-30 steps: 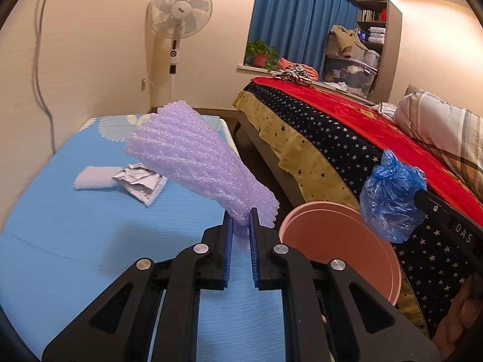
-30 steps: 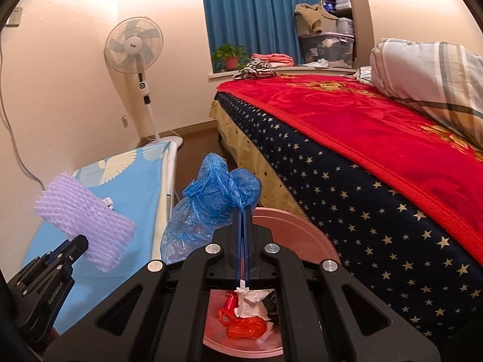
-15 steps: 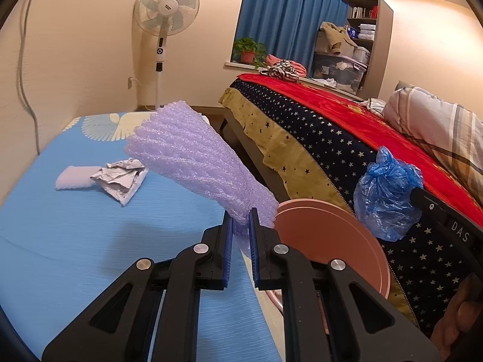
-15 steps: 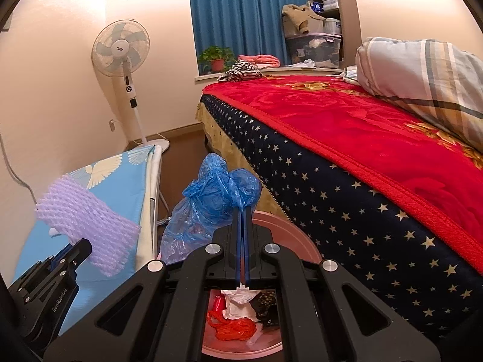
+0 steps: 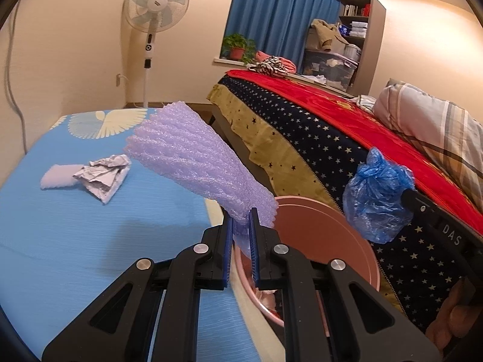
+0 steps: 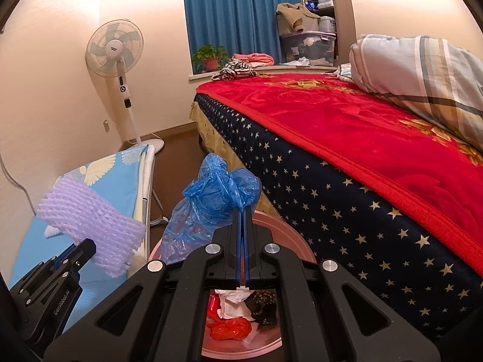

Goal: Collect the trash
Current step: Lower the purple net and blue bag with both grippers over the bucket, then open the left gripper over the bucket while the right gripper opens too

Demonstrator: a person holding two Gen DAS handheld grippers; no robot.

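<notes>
Beside the starred bed (image 6: 347,187), left hand-held gripper (image 5: 240,223) grips purple foam netting (image 5: 196,169), right hand-held gripper (image 6: 243,211) blue bag (image 6: 214,199).

The pink bin (image 6: 289,238) sits in a narrow gap between the blue counter (image 5: 75,241) and the bed (image 6: 347,199). Its mouth lies open from above, though the held purple foam net (image 5: 199,172) and blue plastic bag (image 6: 211,205) hang over its rim.
</notes>
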